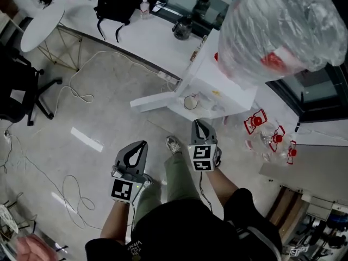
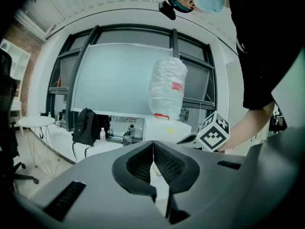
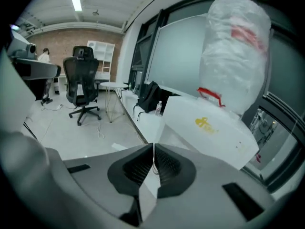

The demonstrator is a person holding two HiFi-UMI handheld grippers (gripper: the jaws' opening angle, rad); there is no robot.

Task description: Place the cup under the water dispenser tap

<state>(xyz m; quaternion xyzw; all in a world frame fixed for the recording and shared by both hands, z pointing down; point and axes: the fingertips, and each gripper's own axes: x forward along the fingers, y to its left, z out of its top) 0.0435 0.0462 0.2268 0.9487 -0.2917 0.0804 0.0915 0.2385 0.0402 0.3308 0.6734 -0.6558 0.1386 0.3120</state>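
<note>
Left gripper: jaws pressed together at the tips, nothing between them; held low over the floor, left of the person's leg.
Right gripper: jaws also pressed together and empty; pointed at the dispenser's front, near the cup but not touching it.
Cup: upright, mouth up, on the front ledge of the dispenser, just ahead of the right gripper; the head view does not show whether a tap is right above it.
Dispenser: white box standing on the floor, with a yellow mark on its side in the right gripper view.
Bottle: big, wrapped in clear plastic, seated on top of the dispenser.
Red pieces: several red-and-clear items lying on the floor right of the dispenser; too small to tell what they are.
Worktop: long and white, behind the dispenser, carrying a black backpack and a small flask.
Chair: black office chair at the left, well apart.
Cables: loose loops on the floor.
</note>
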